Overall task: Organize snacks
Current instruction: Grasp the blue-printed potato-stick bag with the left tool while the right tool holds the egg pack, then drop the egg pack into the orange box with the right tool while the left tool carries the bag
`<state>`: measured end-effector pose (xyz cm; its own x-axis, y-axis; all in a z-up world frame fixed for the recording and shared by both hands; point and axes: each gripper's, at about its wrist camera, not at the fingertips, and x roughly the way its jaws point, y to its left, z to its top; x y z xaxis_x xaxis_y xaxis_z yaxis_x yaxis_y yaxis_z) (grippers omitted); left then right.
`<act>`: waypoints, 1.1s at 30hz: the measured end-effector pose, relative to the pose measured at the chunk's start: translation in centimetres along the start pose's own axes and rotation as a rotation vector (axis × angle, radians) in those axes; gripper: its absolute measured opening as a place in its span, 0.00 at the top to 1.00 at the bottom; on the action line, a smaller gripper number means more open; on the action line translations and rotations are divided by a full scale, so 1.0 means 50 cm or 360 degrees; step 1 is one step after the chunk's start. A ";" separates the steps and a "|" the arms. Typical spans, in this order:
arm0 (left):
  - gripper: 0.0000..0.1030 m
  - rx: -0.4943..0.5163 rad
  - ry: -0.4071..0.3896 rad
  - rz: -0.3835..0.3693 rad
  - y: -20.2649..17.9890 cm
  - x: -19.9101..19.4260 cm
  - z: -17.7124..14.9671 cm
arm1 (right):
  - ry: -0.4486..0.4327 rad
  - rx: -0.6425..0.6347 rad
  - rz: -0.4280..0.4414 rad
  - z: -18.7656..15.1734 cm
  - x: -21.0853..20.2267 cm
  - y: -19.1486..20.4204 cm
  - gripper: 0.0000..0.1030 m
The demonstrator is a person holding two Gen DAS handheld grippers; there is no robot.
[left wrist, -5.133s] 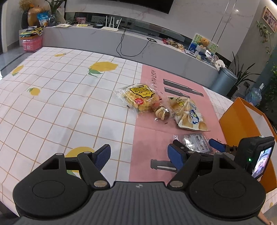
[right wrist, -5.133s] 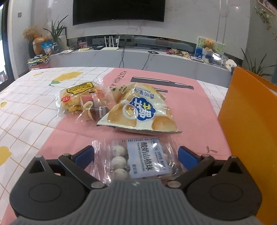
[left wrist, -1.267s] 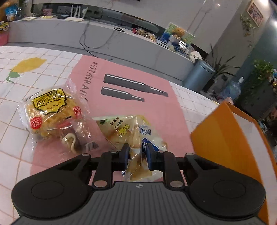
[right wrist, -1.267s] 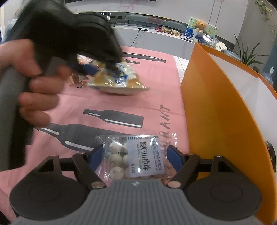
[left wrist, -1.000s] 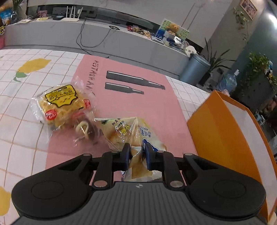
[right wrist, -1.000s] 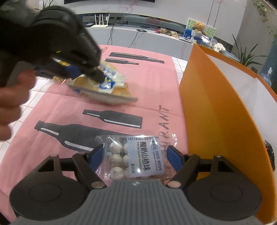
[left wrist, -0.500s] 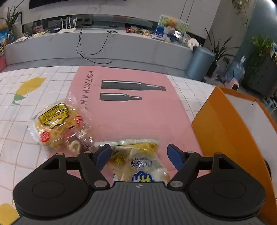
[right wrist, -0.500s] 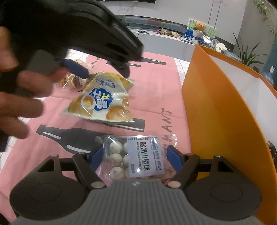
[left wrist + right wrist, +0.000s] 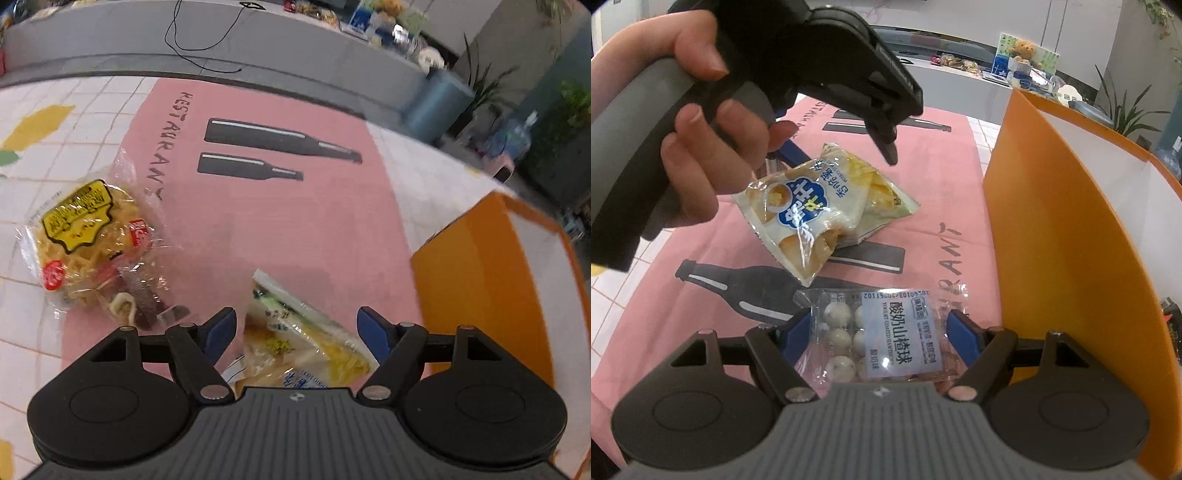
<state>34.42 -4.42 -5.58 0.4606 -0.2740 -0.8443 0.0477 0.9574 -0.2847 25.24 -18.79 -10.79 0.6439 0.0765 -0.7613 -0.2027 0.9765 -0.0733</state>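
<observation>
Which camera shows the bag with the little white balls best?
The right wrist view. There the bag of white balls sits close up between the right gripper's blue fingers, label and balls clear. The left wrist view does not show it at all, only the chip bag and noodle pack.

We are in a home living room. Behind the table (image 9: pixel 92 110), with its lemon-print checked cloth and pink bottle-print mat (image 9: pixel 280 221), runs a long low grey media console (image 9: pixel 221 40) with a trailing cable (image 9: pixel 199 55). A teddy bear (image 9: pixel 1021 50), houseplants (image 9: pixel 1123 107) and a water jug (image 9: pixel 517 136) stand around.
</observation>
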 end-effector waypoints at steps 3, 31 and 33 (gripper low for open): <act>0.15 0.0129 -0.0069 0.0000 -0.011 -0.042 -0.012 | 0.0006 0.0019 0.0011 0.001 0.001 -0.004 0.26; 0.41 0.0795 -0.0272 0.0239 -0.081 -0.044 -0.154 | 0.0004 0.0030 0.0001 -0.005 -0.003 0.001 0.27; 0.44 0.0782 -0.0347 0.0275 -0.078 -0.079 -0.161 | 0.0003 0.0055 0.0027 -0.003 -0.008 -0.004 0.27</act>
<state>25.29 -7.82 -4.80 0.6683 -0.1343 -0.7317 0.3383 0.9308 0.1381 24.93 -19.05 -10.58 0.6394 0.0926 -0.7633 -0.1876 0.9815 -0.0381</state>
